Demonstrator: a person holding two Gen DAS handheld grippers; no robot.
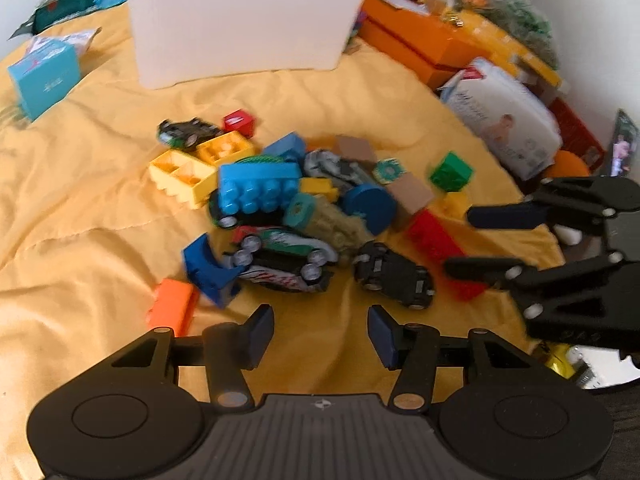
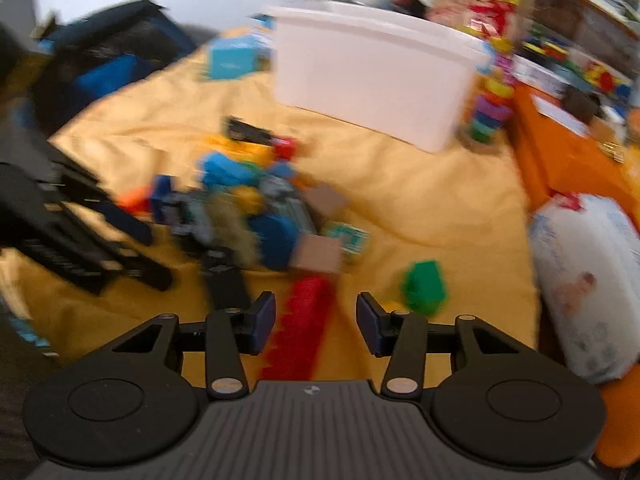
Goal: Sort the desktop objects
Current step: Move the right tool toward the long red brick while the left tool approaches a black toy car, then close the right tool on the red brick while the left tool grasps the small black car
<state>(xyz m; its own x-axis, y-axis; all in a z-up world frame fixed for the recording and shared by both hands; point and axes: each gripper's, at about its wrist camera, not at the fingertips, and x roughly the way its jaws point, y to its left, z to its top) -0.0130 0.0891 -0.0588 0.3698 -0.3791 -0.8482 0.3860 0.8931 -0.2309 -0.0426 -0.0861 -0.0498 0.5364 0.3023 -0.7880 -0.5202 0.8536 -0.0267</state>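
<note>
Lying low in the centre of the right wrist view, between the parted jaws of the right gripper (image 2: 316, 324) but not yet pinched, the red brick (image 2: 304, 320) looks light, stiff and smooth plastic with studs; its long flat sides seem best to hold. The left gripper (image 1: 320, 330) hangs released and empty over wrinkled yellow cloth (image 1: 80, 220) on the desk, near a black toy car (image 1: 394, 276).

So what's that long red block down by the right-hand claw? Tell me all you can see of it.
The long red block looks like a plastic building brick with a row of studs along one side. It lies flat on the yellow cloth, at the near edge of the toy pile. Its near end lies between the right gripper's open fingers, which do not touch it. The view is blurred.
</note>
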